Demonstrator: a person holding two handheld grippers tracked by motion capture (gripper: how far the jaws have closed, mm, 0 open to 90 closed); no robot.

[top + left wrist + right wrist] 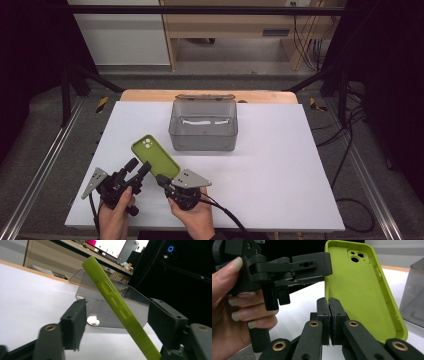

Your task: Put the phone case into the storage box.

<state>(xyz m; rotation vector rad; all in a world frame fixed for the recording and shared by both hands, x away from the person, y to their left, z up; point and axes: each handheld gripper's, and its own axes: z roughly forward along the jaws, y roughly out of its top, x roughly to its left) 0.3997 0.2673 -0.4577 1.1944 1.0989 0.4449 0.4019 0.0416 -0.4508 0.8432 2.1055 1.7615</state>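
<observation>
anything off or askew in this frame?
Nothing damaged or spilled. The green phone case is tilted up off the table, pinched by the right gripper; the left gripper straddles it, open.

one green phone case, one clear grey box, two grippers

Lime-green phone case, empty, with camera cutout at its far end and button slots along one edge. Held tilted above the near-left part of the white tabletop, near end pinched, far end raised toward the grey box.
</observation>
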